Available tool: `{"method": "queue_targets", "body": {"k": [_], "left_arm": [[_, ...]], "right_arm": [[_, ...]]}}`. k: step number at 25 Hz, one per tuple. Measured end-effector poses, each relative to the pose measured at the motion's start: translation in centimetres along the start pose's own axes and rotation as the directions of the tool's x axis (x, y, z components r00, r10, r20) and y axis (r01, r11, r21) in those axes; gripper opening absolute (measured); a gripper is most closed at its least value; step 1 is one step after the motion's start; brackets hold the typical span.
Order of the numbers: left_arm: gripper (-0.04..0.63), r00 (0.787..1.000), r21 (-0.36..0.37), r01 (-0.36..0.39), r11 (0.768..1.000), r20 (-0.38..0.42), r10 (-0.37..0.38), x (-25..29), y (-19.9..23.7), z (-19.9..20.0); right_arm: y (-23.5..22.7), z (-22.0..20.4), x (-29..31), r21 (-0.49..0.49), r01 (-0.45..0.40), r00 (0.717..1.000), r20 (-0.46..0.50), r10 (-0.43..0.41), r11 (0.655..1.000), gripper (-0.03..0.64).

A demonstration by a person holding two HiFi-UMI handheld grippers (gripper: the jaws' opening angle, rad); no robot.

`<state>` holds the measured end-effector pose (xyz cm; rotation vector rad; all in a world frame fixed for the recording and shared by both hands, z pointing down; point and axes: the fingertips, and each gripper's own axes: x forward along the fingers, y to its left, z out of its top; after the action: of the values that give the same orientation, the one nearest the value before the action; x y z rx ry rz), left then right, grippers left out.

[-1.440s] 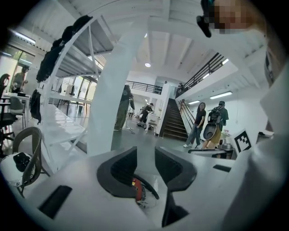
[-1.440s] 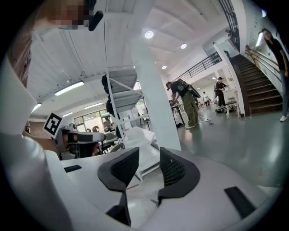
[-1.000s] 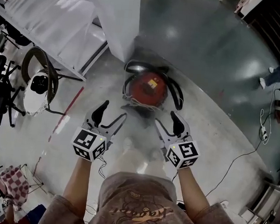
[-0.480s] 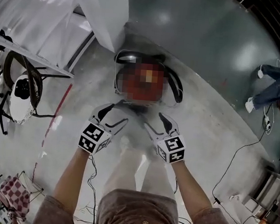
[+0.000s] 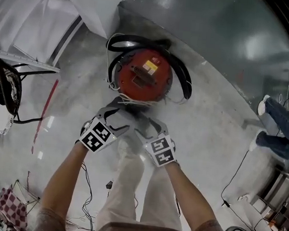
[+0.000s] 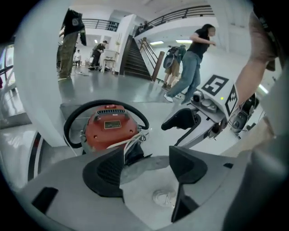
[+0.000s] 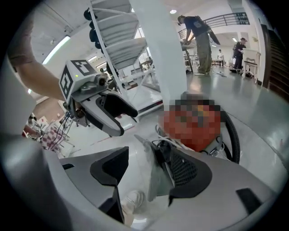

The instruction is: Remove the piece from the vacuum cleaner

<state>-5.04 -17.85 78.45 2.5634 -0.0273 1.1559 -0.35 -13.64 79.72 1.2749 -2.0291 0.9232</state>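
Note:
A round red vacuum cleaner (image 5: 143, 75) stands on the floor with a black hose (image 5: 185, 86) looped round it and a bundle of white cord (image 5: 135, 103) at its near side. A grey flat piece (image 5: 130, 114) juts from its near side towards me. My left gripper (image 5: 115, 116) and right gripper (image 5: 148, 125) hover side by side just short of the vacuum cleaner, both open. The grey piece (image 6: 142, 163) shows in the gap of the left gripper (image 6: 146, 164), behind it the vacuum cleaner (image 6: 110, 128). In the right gripper view the grey piece (image 7: 153, 173) lies against the right-hand jaw of the right gripper (image 7: 142, 173).
A white pillar (image 5: 96, 4) and white staircase panels (image 5: 27, 23) rise at the back left. A black stand (image 5: 1, 94) sits far left. A person's legs (image 5: 278, 120) are at the right edge. Cables (image 5: 237, 172) trail on the floor. My shoes (image 6: 165, 197) are under the grippers.
I have stepped closer to the vacuum cleaner. Both grippers have moved forward and drawn together near its front. Their jaws stay apart.

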Motion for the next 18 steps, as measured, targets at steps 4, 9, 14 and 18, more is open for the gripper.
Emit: {"method": "queue_targets", "body": {"k": [4,9,14,18], "left_arm": [[0.302,0.998,0.057,0.031,0.998,-0.058,-0.028,4.1,1.7,-2.2],[0.302,0.988,0.096,0.070,0.993,-0.141,-0.056,7.8,2.3,-5.0],[0.283,0.986,0.154,0.075,0.985,-0.158,-0.051,9.1,3.5,-5.5],[0.201,0.980,0.170,0.113,0.979,-0.181,-0.081,10.3,2.9,-5.8]], "right_arm": [[-0.9,-2.8,4.0,-0.018,-0.009,0.999,-0.054,0.008,1.000,0.261],[-2.1,-6.1,6.9,-0.052,-0.033,0.995,-0.097,0.027,0.998,0.261],[-2.1,-6.3,8.9,-0.091,-0.047,0.993,-0.113,0.036,0.995,0.251],[-2.2,-6.7,9.3,-0.083,-0.046,0.991,-0.126,0.036,0.995,0.183]]}}
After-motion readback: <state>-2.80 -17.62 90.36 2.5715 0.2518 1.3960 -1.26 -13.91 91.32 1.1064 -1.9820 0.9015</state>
